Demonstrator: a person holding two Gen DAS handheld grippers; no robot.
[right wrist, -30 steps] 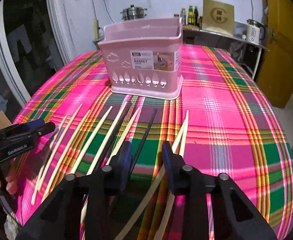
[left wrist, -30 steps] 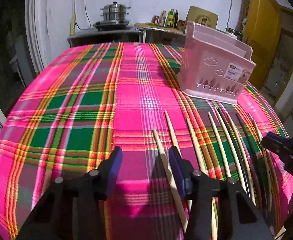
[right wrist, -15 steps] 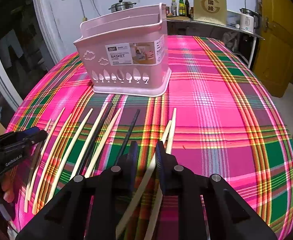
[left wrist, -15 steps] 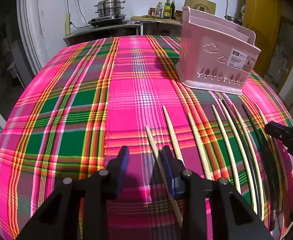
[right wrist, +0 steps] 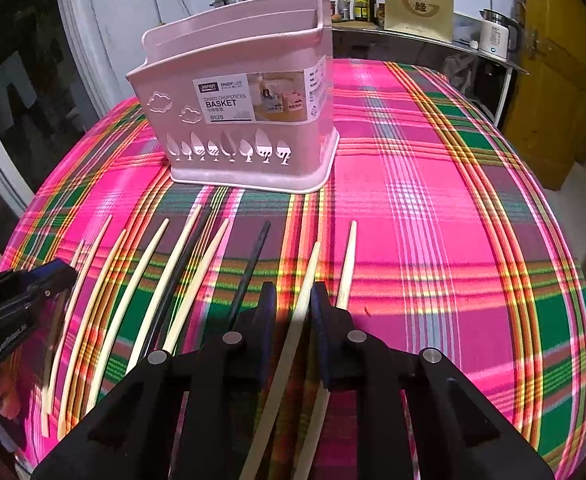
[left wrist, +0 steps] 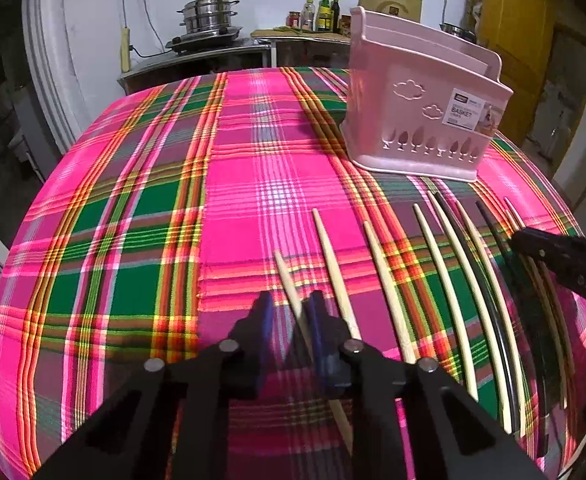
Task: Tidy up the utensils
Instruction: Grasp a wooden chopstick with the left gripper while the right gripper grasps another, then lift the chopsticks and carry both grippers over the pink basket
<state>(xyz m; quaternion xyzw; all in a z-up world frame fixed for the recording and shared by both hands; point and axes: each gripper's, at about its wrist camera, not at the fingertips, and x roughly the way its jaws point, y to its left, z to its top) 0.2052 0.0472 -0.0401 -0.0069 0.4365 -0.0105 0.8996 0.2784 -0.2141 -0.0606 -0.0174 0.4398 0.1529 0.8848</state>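
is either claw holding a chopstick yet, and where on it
Left claw is closing around the leftmost pale chopstick, partway along its shaft. Right claw straddles another pale chopstick mid-shaft; firm grip cannot be told.

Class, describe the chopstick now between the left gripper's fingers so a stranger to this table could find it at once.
Start at the pink basket on the plaid tablecloth; a row of chopsticks lies in front of it. Follow the row to the end farthest from the right gripper. The pale chopstick there runs between the closing left gripper and is the outermost, its tip short of its neighbour's.
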